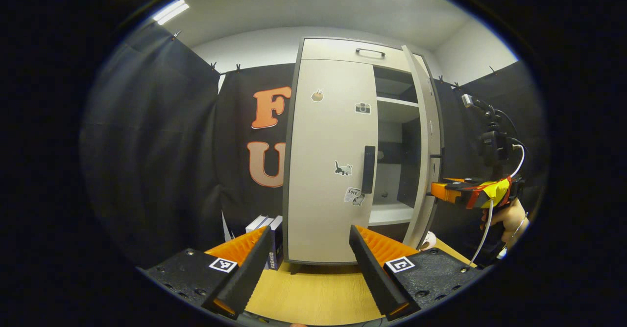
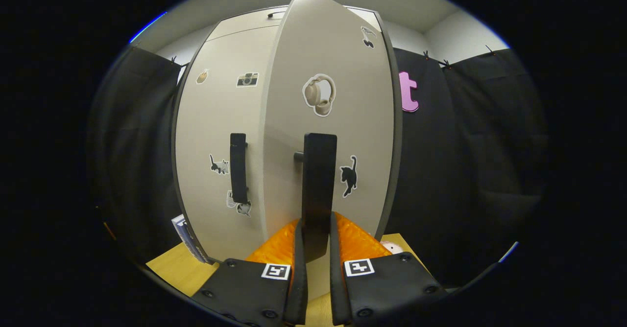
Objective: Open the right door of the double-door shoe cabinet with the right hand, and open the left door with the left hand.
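Nearest to me, my right tongs (image 2: 317, 248) are pinching the dark upright handle (image 2: 318, 190) of the cabinet's right door (image 2: 338, 62), one finger pressed on each side of its lower end. That door is swung partly out toward me, its free edge standing proud of the left door (image 2: 215, 121). Stickers sit on it beyond my fingers: a headphone sticker (image 2: 319, 95) above the handle and a black cat (image 2: 349, 175) just right of it.

Off to the left of the right tongs, the left door lies flat and closed, with its own dark handle (image 2: 238, 167) untouched.

My left tongs (image 1: 306, 273) are spread wide and hold nothing; they hang in front of the shoe cabinet (image 1: 338, 48), apart from it, above the wooden tabletop (image 1: 313, 292). Straight ahead between those fingers stands the closed left door (image 1: 328, 146), its handle (image 1: 368, 169) above the right finger. To the right of that, the gap shows the pale shelves (image 1: 396, 103) inside, and the right door (image 1: 425, 121) stands edge-on. Farther right I see my right tongs (image 1: 436, 191) at that door, held by a hand (image 1: 509, 217).

Some boxes (image 1: 267, 226) stand at the cabinet's foot, beyond my left finger. Black cloth (image 1: 161, 146) hangs behind everything.
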Action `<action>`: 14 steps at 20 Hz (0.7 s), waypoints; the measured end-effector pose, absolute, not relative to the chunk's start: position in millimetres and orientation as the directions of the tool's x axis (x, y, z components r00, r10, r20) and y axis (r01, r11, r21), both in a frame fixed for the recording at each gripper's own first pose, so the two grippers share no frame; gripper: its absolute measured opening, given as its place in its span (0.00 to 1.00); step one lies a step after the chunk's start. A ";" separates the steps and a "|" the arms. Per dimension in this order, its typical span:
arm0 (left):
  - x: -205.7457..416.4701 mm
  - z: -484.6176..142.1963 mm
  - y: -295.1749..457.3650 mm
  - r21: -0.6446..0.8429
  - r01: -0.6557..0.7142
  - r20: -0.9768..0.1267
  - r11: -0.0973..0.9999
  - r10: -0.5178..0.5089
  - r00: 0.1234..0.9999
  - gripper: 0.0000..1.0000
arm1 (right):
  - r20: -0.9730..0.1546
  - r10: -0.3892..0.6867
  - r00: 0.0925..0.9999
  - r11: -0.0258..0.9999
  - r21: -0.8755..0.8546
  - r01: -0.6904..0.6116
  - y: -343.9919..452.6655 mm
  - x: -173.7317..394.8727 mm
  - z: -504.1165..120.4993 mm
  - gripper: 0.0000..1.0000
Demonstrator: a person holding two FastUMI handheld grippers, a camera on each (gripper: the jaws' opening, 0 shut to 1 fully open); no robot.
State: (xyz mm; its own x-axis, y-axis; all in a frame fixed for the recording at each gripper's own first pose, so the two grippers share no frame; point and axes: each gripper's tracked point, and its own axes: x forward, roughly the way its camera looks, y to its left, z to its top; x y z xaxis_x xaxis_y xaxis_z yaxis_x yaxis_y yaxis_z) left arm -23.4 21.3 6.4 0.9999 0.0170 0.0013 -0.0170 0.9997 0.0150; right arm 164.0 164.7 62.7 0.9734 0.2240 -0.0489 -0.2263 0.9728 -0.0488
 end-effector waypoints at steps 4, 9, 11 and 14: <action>-21.5 7.0 16.8 0.016 0.001 0.002 1.000 -0.001 1.000 0.95 | -0.048 0.212 0.976 0.976 -0.037 -0.214 158.4 160.6 61.5 0.27; -19.1 5.7 12.0 0.011 0.016 -0.004 1.000 -0.016 1.000 0.95 | -0.052 0.196 0.979 0.980 -0.013 -0.197 150.7 156.1 60.5 0.27; -18.8 4.0 10.7 0.009 0.023 -0.007 1.000 -0.023 1.000 0.95 | -0.051 0.202 0.978 0.979 -0.010 -0.203 150.3 157.3 57.8 0.27; -17.1 4.4 6.8 0.010 0.032 -0.006 0.999 -0.032 0.999 0.92 | -0.045 0.166 0.985 0.986 0.005 -0.166 138.7 148.7 61.8 0.12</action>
